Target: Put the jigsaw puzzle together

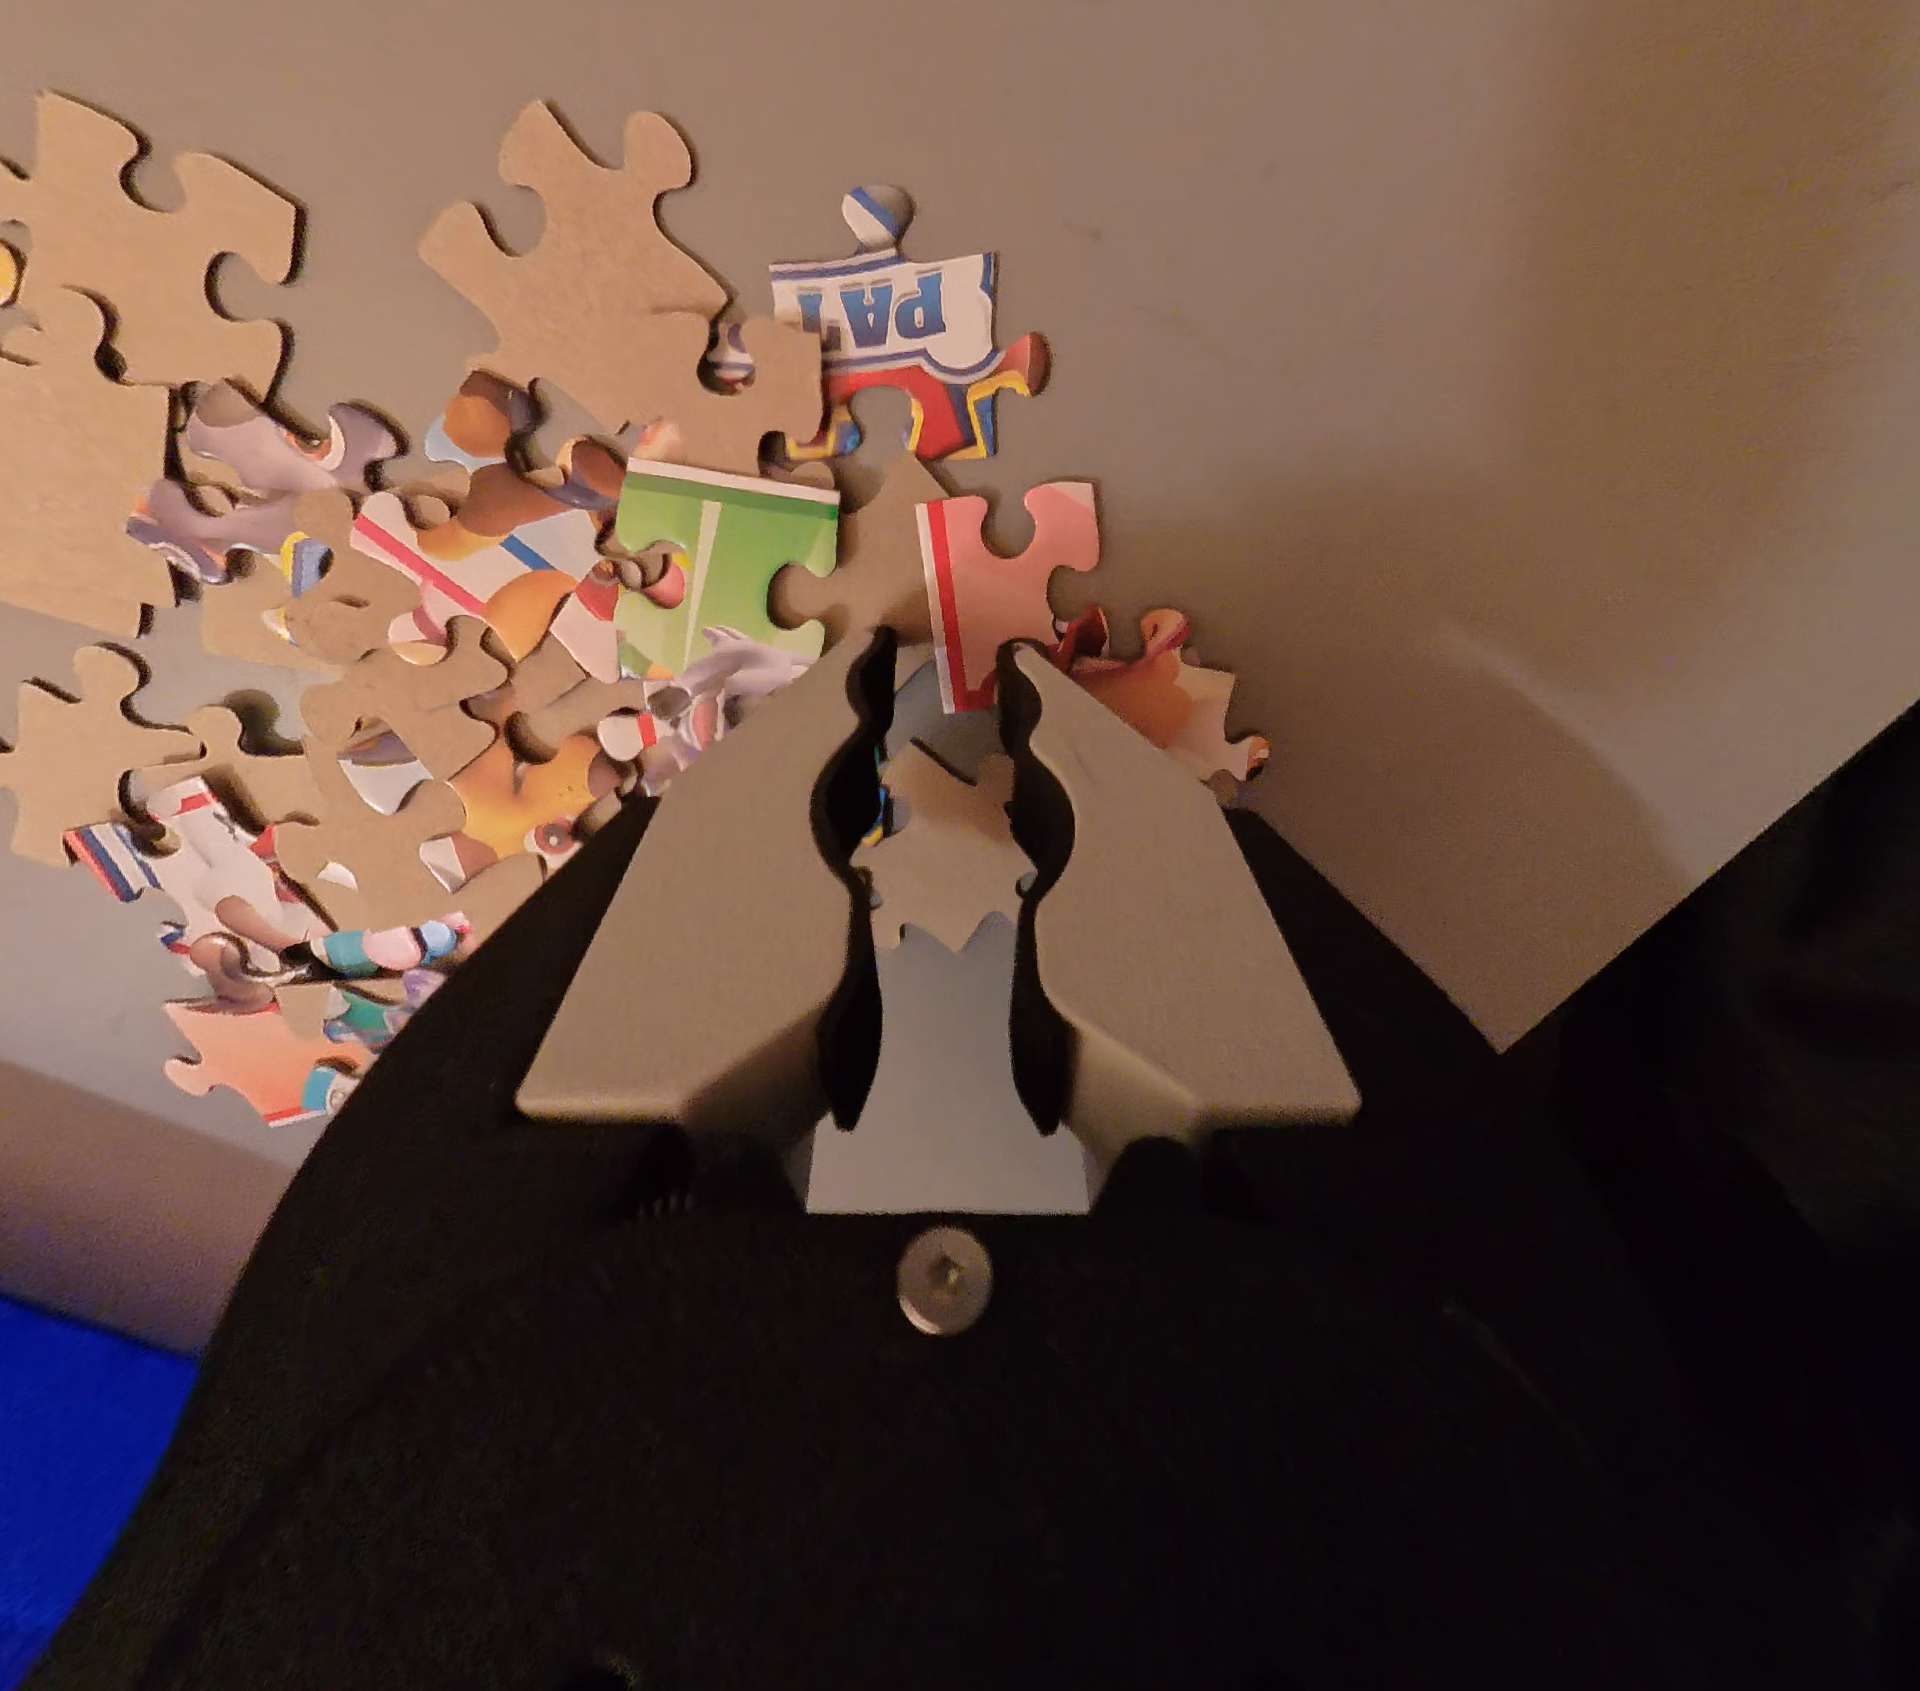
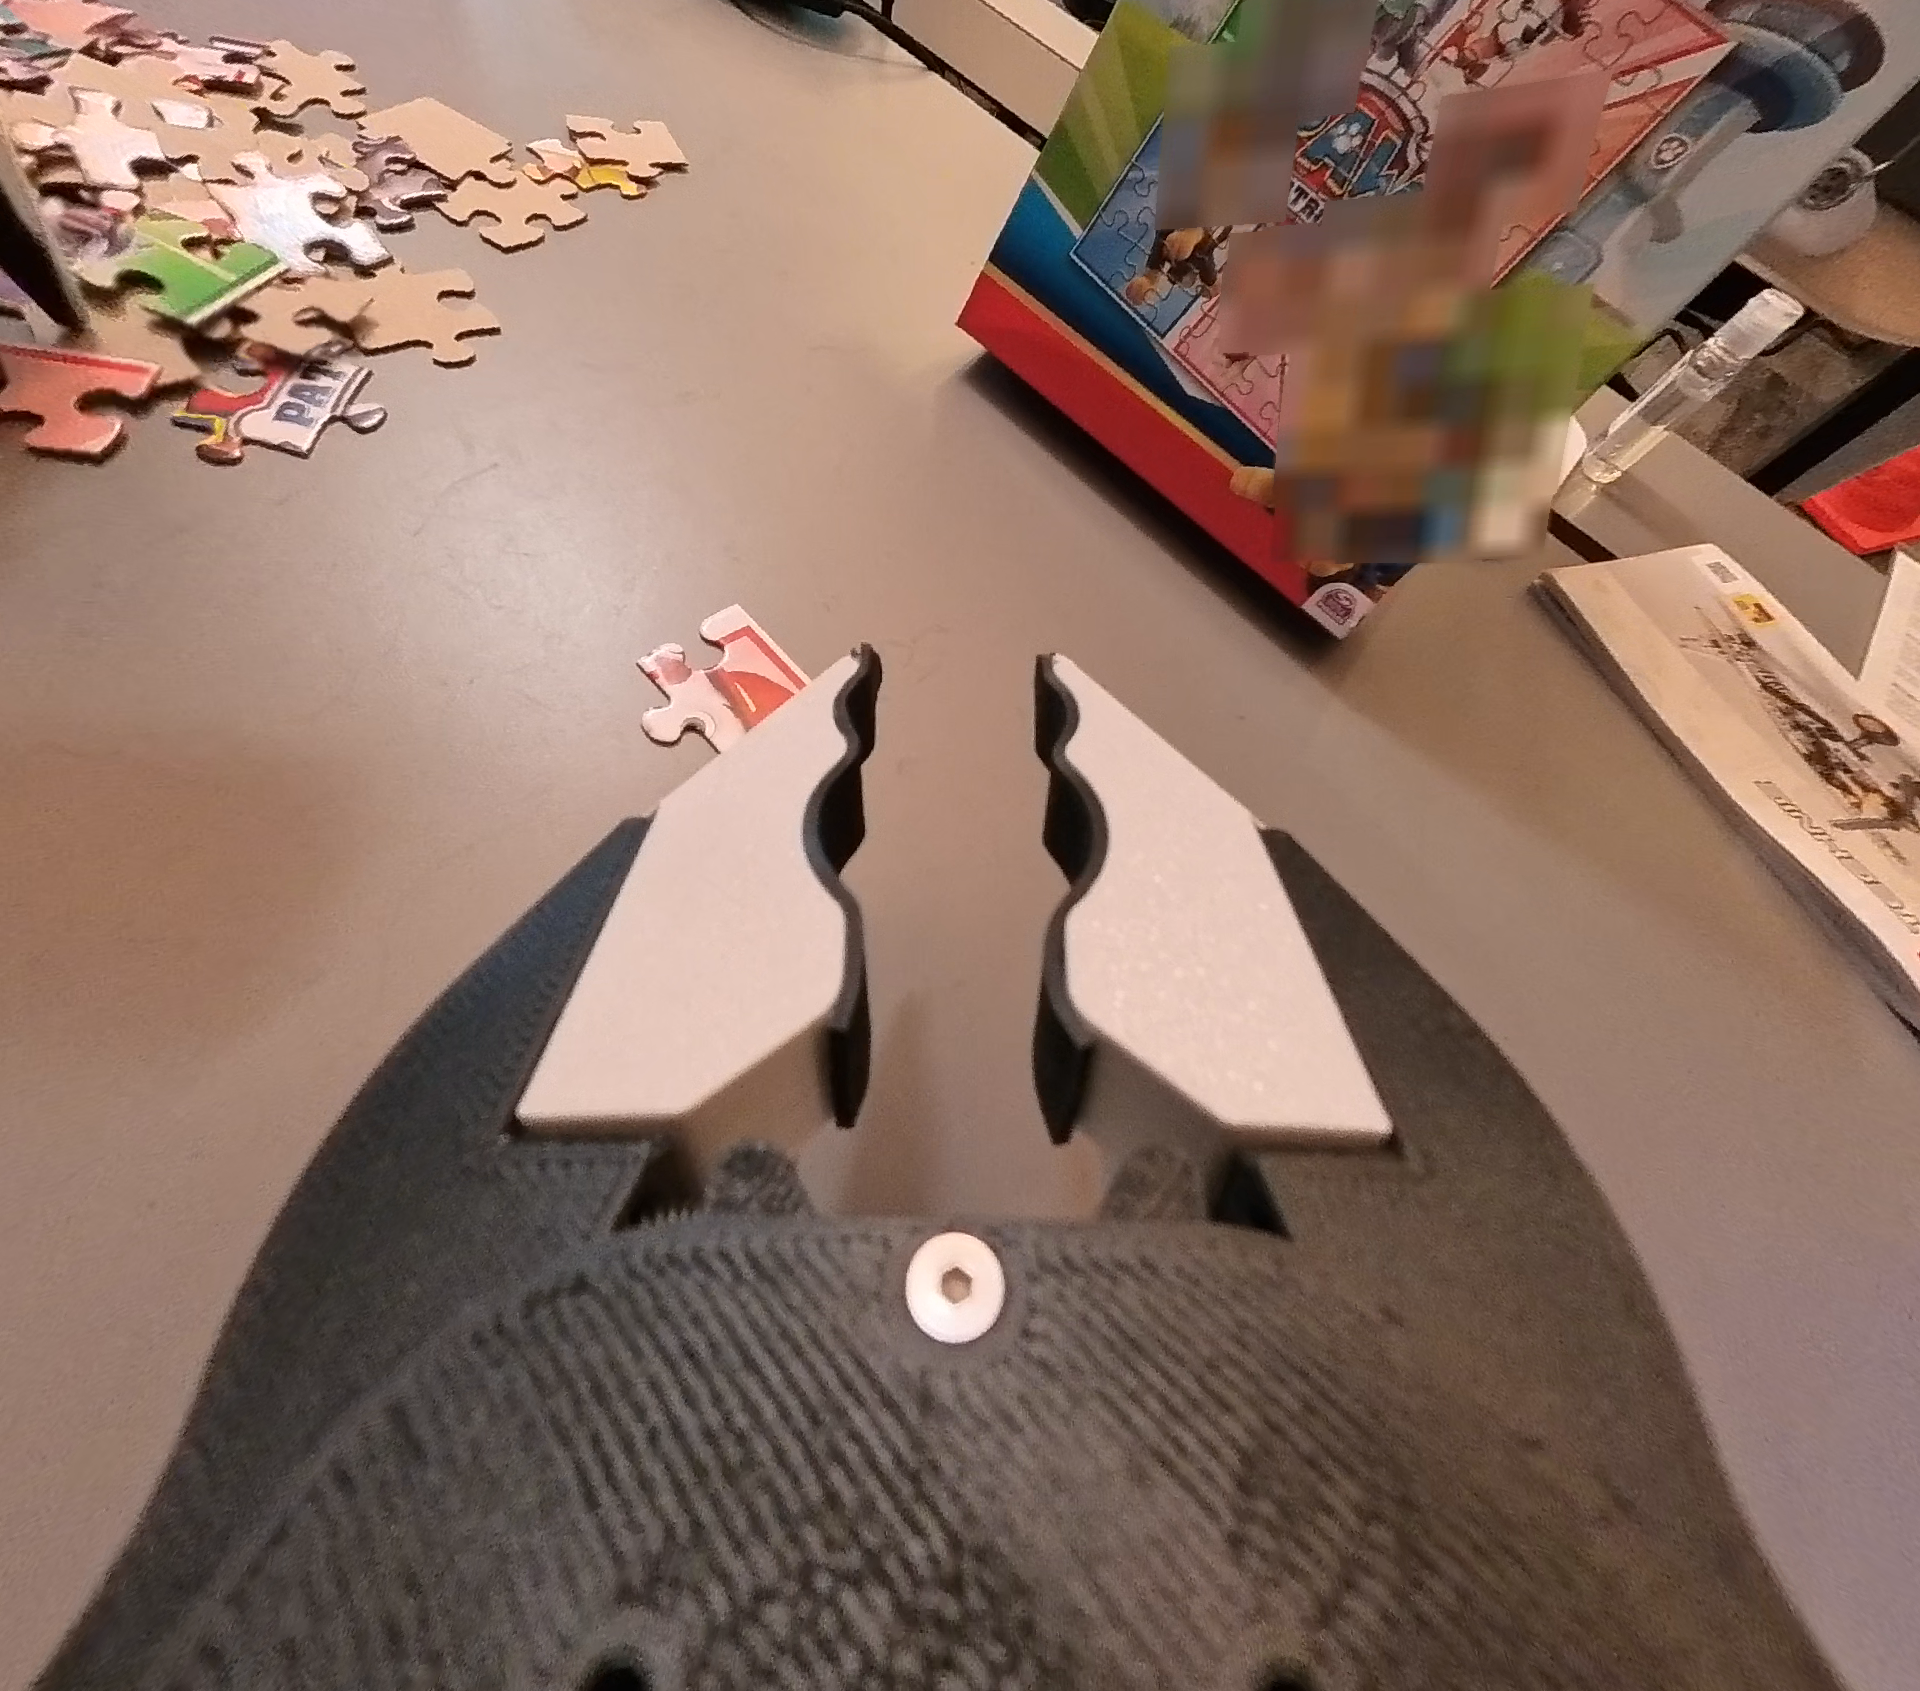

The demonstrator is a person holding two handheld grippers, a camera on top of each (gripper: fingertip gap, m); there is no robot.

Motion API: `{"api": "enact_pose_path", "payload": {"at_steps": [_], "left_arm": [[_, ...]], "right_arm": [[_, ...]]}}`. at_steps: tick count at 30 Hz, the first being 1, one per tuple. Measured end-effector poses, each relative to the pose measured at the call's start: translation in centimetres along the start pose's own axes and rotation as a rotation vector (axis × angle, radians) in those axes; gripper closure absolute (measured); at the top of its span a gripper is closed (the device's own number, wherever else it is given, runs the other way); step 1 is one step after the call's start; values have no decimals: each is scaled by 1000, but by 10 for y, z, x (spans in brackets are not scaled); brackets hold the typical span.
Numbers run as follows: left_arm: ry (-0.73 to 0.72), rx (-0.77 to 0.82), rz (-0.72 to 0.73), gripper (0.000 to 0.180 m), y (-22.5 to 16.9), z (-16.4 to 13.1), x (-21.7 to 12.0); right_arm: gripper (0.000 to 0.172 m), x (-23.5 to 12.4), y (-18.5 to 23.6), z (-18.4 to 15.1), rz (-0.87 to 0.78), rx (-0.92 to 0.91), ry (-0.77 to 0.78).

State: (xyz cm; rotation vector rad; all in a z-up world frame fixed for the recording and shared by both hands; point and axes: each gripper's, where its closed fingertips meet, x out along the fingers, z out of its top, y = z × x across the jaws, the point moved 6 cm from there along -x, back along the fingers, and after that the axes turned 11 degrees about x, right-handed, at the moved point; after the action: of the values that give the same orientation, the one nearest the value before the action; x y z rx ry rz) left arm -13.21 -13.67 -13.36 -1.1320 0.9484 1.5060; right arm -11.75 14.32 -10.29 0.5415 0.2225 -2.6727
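The puzzle pieces lie in a loose pile (image 1: pixel 499 602) on the left of the left wrist view, many with the brown back up, several overlapping, and none visibly locked together. The left gripper (image 1: pixel 940 654) sits low at the right edge of that pile. A brown-backed piece (image 1: pixel 945 852) shows in the narrow gap between its fingers, its edges running under both pads; whether the pads press on it or it merely lies beneath them cannot be told. A pink piece (image 1: pixel 1003 592) lies just beyond the fingertips, and a green piece (image 1: pixel 727 561) just to their left. In the right wrist view the right gripper (image 2: pixel 956 665) has its jaws apart with nothing between them, only bare table (image 2: pixel 727 446). A single red-and-white piece (image 2: pixel 717 691) lies face up well apart from the pile, just beside and partly under its left finger. The box (image 2: pixel 1351 187) stands at upper right, and a booklet (image 2: pixel 1766 768) lies at the right edge.
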Motion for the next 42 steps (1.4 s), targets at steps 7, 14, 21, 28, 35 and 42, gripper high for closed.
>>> {"api": "enact_pose_path", "payload": {"at_steps": [7, 14, 21, 28, 35, 42], "left_arm": [[31, -17, 89, 135, 6, -1, 0], [60, 9, 119, 150, 4, 1, 2], [47, 22, 69, 171, 0, 1, 1], [-34, 60, 53, 171, -5, 12, -6], [-213, 139, 40, 171, -15, 37, -21], [-287, 201, 51, 171, -23, 54, -23]], "right_arm": [[143, 0, 0, 0, -1, -2, 0], [143, 0, 0, 0, -2, -5, 0], [143, 0, 0, 0, -3, -4, 0], [143, 0, 0, 0, -2, -5, 0], [141, -4, 11, 7, 105, 6, -59], [135, -9, 65, 8, 555, 34, -45]]}}
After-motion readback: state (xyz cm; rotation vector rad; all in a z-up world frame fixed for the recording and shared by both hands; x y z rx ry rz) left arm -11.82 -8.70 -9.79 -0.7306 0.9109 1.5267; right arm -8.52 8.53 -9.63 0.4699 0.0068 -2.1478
